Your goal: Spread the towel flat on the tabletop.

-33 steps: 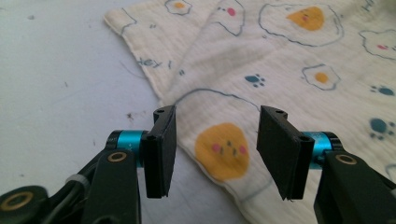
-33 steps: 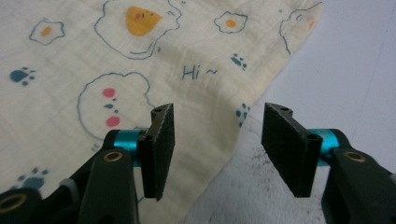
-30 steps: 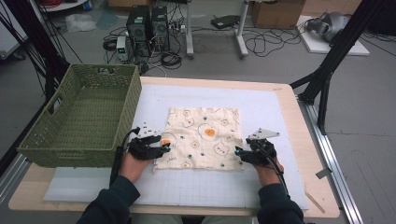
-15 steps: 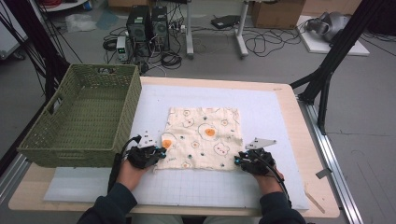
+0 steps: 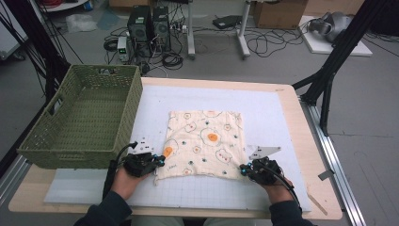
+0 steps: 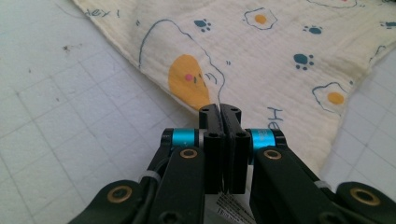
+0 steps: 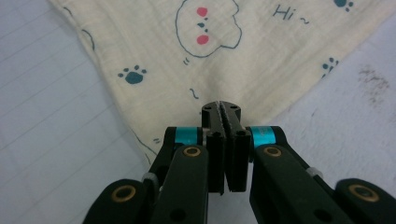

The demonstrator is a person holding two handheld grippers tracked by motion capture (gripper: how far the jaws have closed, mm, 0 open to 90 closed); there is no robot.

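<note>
Both claws have drawn nearer the person, each clamped on a near corner of the cloth (image 5: 203, 141).
Left claw (image 6: 219, 112) and right claw (image 7: 221, 108) pinch opposite corners, likely to lift it evenly off the counter (image 5: 282, 117); the basket (image 5: 51, 136) waits left.

You've drawn both grippers, left (image 5: 157, 164) and right (image 5: 244, 169), back toward you, dragging the cloth's (image 5: 204, 141) near corners along.
</note>
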